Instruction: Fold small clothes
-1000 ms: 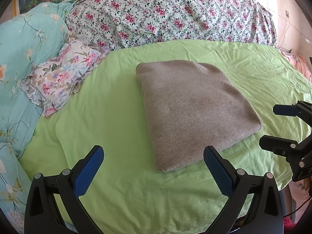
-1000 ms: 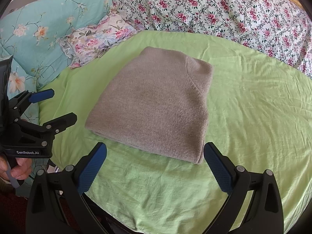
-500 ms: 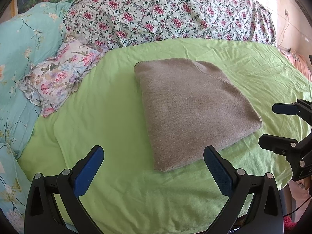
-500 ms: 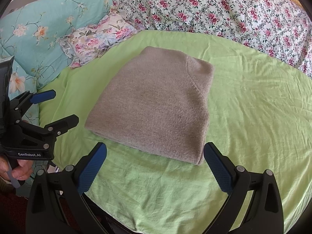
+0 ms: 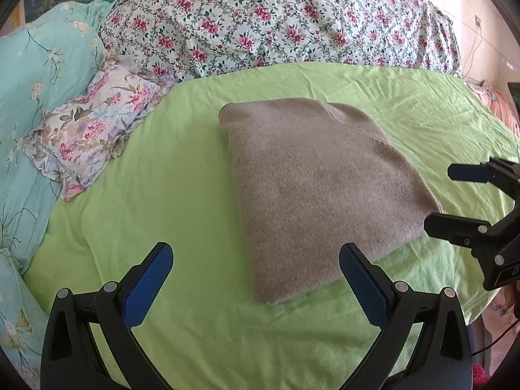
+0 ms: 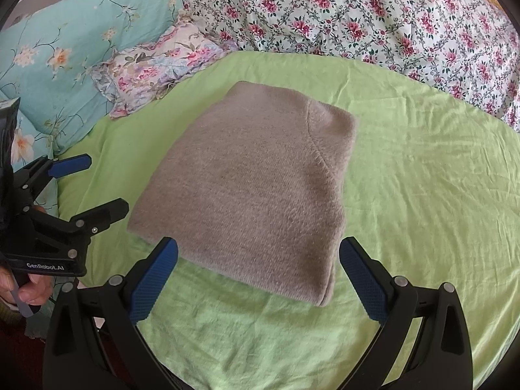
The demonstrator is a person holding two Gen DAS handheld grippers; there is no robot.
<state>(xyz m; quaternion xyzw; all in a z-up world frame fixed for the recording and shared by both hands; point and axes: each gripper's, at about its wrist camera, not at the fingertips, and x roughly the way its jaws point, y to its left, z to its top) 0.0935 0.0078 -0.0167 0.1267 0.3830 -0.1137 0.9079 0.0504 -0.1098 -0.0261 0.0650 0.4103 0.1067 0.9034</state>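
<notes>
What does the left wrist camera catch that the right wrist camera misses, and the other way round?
Only the left wrist view shows the right tongs, open at its right edge, and a pink wall. Only the right wrist view shows the left tongs, open, with the hand gripping their handle. Both show the folded grey sweater on the green sheet, the floral pillow and the rose-print quilt.

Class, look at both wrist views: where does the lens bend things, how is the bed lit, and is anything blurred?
Left wrist view: fisheye bows the green sheet into a dome, corners black; soft even daylight, only a thin shadow beneath the folded grey sweater. Right wrist view: same curving and dark rim; the sweater is sharp, with no glare or blur.
</notes>
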